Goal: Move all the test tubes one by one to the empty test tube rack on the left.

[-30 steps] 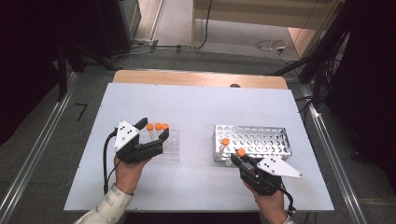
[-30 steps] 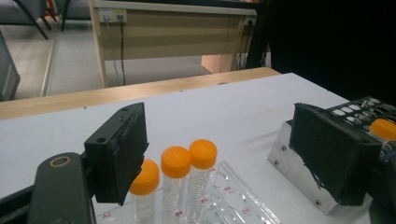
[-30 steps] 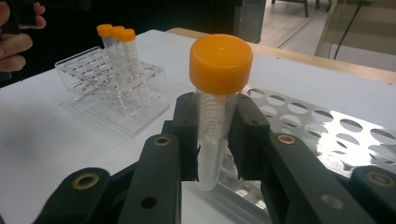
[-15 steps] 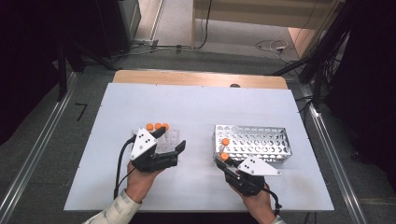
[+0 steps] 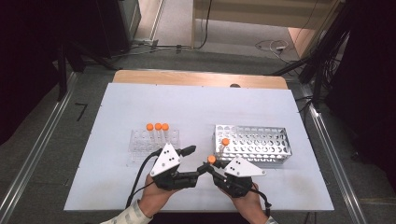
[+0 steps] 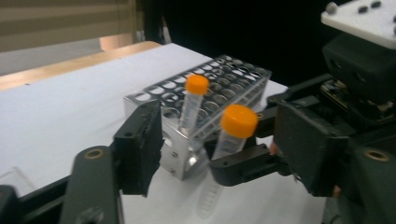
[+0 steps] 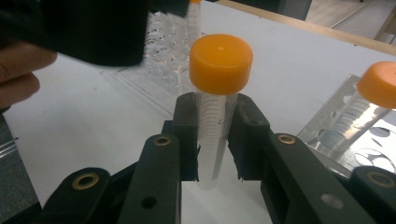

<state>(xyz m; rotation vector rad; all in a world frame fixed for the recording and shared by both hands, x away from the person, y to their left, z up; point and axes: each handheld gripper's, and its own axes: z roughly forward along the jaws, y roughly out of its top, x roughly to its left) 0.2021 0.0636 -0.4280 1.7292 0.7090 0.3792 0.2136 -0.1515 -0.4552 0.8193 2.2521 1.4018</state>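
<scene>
My right gripper is shut on a clear tube with an orange cap, held upright just above the table in front of the metal rack. The right gripper view has the tube pinched below its cap between the right gripper pads. My left gripper is open and points right at that tube. In the left gripper view the held tube stands in the gap of the left gripper; its jaws do not touch it. A second capped tube leans in the metal rack's near-left corner.
A clear plastic rack sits left of centre with three orange-capped tubes at its back row. The white table stretches bare behind both racks. A wooden strip edges its far side. Cables trail on the floor beyond.
Both grippers have come together at the table's front middle. The left one moved right, away from the clear rack. The right one moved left with the tube still in it.
</scene>
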